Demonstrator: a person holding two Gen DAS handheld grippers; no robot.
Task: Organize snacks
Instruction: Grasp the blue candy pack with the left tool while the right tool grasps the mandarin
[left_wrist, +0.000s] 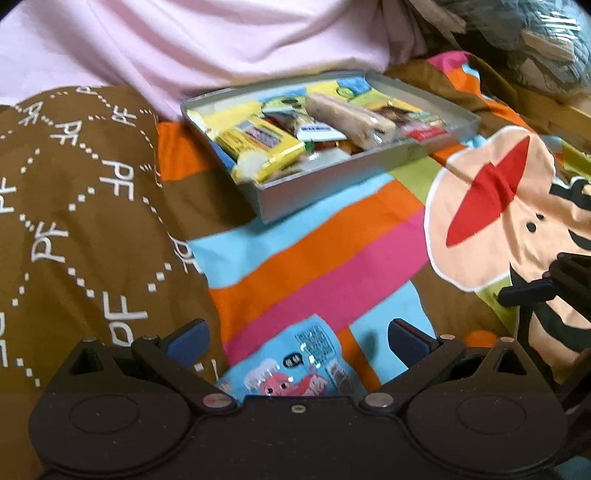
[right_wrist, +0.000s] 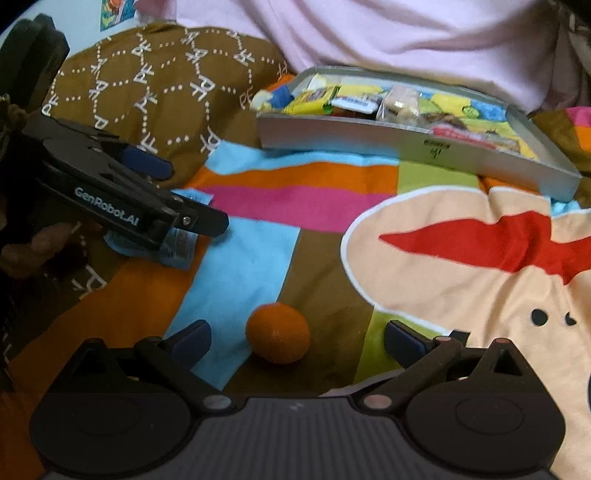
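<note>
The light-blue snack packet (left_wrist: 295, 365) is partly hidden under the body of the left gripper (left_wrist: 297, 338), so its near end cannot be read; its long axis runs away from the camera, lying on the striped bedspread (left_wrist: 325, 251) between the wide-apart fingers. To the right, the orange (right_wrist: 277, 338) rests between the spread fingers of the right gripper (right_wrist: 297, 338), untouched. Beyond, the grey box (right_wrist: 436, 147) holds blurred snacks.

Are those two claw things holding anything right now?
Neither. The left gripper is open over a blue snack packet; the right gripper is open around an orange.
</note>
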